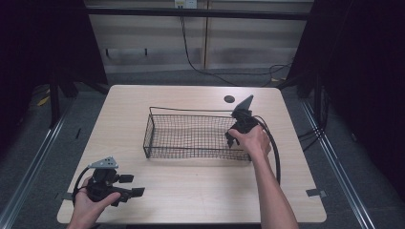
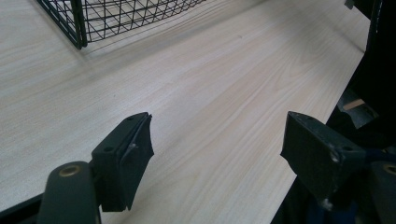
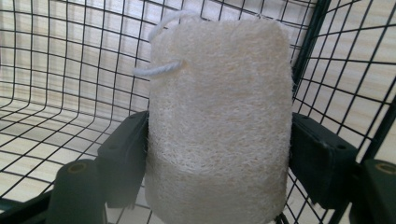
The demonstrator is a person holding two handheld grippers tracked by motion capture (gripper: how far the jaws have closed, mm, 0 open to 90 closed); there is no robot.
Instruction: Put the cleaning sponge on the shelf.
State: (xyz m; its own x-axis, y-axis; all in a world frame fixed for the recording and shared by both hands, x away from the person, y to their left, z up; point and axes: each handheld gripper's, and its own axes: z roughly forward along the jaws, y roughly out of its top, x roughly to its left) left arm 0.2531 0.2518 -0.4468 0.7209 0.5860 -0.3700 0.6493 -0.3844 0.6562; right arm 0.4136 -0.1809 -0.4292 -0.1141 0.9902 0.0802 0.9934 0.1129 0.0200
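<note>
Right gripper (image 3: 219, 149) is clamped on a cream fibrous loofah sponge (image 3: 219, 126) – inside the black wire basket (image 1: 157, 138). Left gripper (image 2: 219, 154) rests wide open over the pale wooden table (image 1: 191, 191) – holding nothing.

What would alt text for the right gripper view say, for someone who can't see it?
A cream, fibrous loofah pad with a white cord loop stands clamped between two black jaws of the right gripper, inside a black wire mesh basket on a pale wooden table.

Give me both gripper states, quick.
Left gripper: open, holding nothing, over bare table.
Right gripper: shut on the loofah sponge, inside the wire basket.
</note>
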